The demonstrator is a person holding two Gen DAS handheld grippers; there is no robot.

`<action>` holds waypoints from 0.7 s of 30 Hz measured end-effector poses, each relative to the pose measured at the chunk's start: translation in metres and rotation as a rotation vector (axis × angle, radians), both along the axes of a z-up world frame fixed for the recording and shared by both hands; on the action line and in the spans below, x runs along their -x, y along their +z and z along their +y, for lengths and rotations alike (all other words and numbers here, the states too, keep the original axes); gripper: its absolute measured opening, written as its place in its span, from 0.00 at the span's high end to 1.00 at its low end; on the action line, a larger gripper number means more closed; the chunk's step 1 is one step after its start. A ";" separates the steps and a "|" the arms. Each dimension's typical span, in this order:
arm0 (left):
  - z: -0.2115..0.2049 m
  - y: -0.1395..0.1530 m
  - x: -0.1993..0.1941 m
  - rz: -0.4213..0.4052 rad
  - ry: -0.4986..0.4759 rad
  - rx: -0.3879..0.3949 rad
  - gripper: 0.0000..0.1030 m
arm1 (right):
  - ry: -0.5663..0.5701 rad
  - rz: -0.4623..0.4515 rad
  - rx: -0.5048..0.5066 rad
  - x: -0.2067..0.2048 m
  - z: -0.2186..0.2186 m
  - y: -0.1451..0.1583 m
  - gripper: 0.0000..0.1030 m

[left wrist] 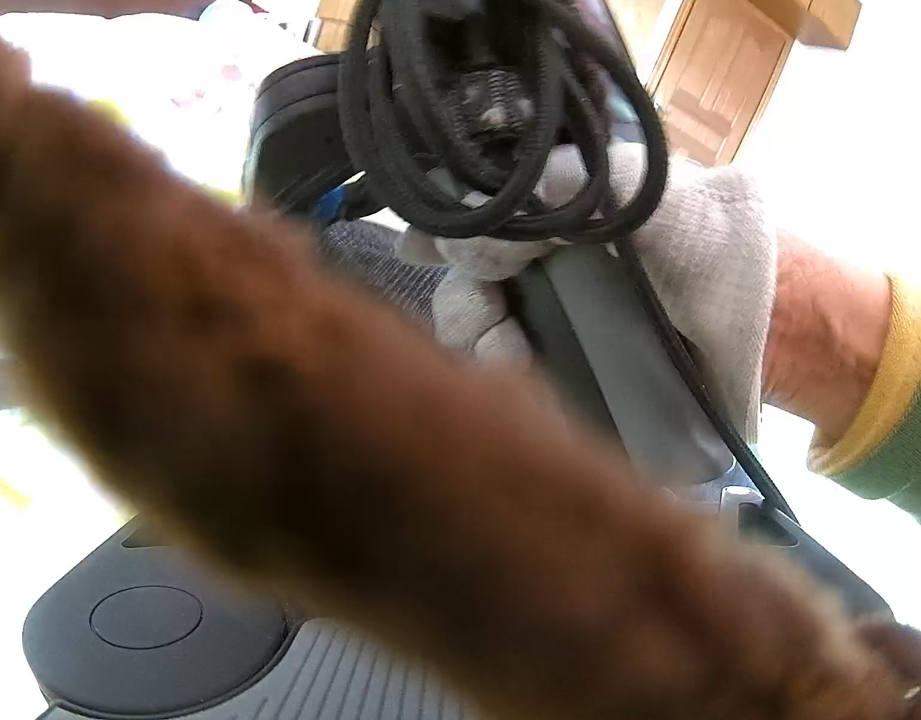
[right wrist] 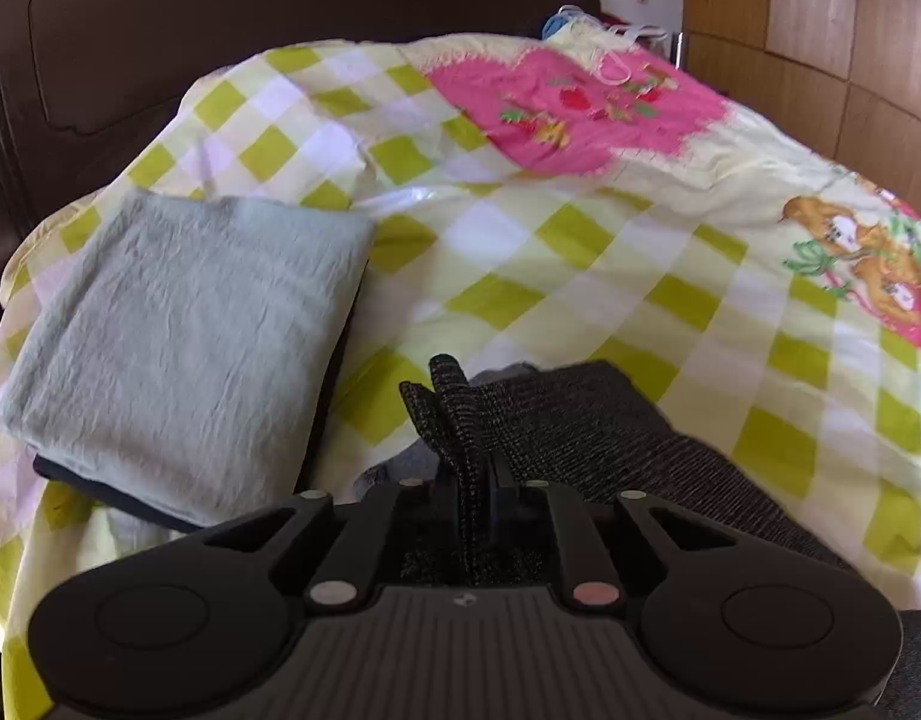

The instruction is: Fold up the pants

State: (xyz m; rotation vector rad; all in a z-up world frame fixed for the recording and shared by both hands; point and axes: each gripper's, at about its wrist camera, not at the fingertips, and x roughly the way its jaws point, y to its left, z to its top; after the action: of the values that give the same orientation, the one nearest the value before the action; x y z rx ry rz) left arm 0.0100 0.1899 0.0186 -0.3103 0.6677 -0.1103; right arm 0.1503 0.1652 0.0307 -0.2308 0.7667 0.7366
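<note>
Two tools, only one readable. Right tool point(right wrist: 475, 468): pressed together on a bunched ridge of the dark knit pants point(right wrist: 610, 438), with a tuft poking up past the tips. Rest of the pants: spread over the bed's checked sheet point(right wrist: 520, 252), near the folded pale-green cloth point(right wrist: 184, 330) and to its right, trailing out of frame at lower right.

Left tool point(left wrist: 364, 654): cannot tell whether spread or pressed together, with the tips hidden behind a blurred brown mass point(left wrist: 340, 420) close against the lens. Cannot tell what that mass is either. Beyond it, a gloved hand point(left wrist: 688, 252) wrapped around the other handle, under a loose black cable bundle point(left wrist: 502, 120).

Judged risks from here:

- Pinching gathered layers rather than one clean edge. Could shed a layer on the lift and leave the fold crooked or lumpy.
- Working half blind on the left. Could miss the matching edge, or catch the sheet along with the pants and drag it up.
- Swinging the fabric leftward near the folded cloth. Could nudge that neat stack askew.
- Letting the dangling cables brush the knit. Could snag and tug the garment out of line.
</note>
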 end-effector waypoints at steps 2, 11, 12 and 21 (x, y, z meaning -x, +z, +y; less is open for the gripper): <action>-0.001 0.001 0.001 0.000 -0.004 0.001 0.27 | 0.002 0.035 -0.035 -0.003 -0.004 -0.002 0.65; -0.014 0.015 0.011 -0.035 -0.010 -0.079 0.26 | -0.011 0.096 -0.261 0.020 -0.090 0.039 0.59; -0.014 0.015 0.010 -0.041 -0.012 -0.086 0.26 | -0.061 0.096 -0.276 0.022 -0.109 0.042 0.59; -0.053 0.034 -0.030 -0.168 -0.137 -0.268 0.25 | -0.673 0.184 -0.225 0.056 -0.324 0.011 0.53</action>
State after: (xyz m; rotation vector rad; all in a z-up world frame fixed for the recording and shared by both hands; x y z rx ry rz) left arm 0.0397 0.1372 0.0525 0.0031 0.5288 -0.1733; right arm 0.0943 -0.1586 0.0416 0.2975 0.8611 0.1985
